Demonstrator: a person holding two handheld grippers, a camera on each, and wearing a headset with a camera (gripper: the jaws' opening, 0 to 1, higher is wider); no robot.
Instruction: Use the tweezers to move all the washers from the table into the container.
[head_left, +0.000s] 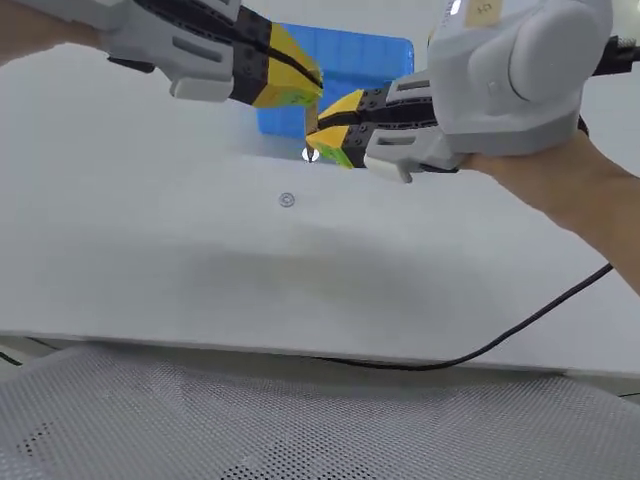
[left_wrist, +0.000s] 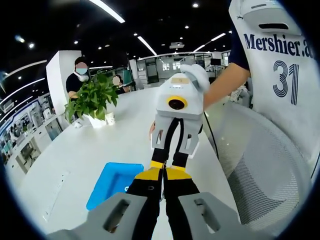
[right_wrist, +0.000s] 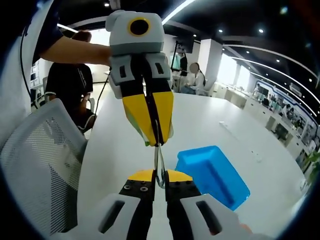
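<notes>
Above the white table (head_left: 140, 250), my two grippers meet tip to tip. The left gripper (head_left: 316, 88) comes in from the upper left, and the right gripper (head_left: 320, 130) from the right in a hand. In the right gripper view, thin metal tweezers (right_wrist: 158, 159) run from my right gripper (right_wrist: 159, 176) up between the yellow fingers of the left gripper (right_wrist: 156, 142); both look shut on them. One end of the tweezers (head_left: 311, 153) pokes out below the tips. A small washer (head_left: 287, 200) lies on the table just beneath. The blue container (head_left: 350, 58) stands behind the grippers.
A black cable (head_left: 520, 325) trails over the table's near right edge. A perforated white surface (head_left: 300, 420) lies in front of the table. A potted plant (left_wrist: 92, 102) stands far along the table, with people beyond it.
</notes>
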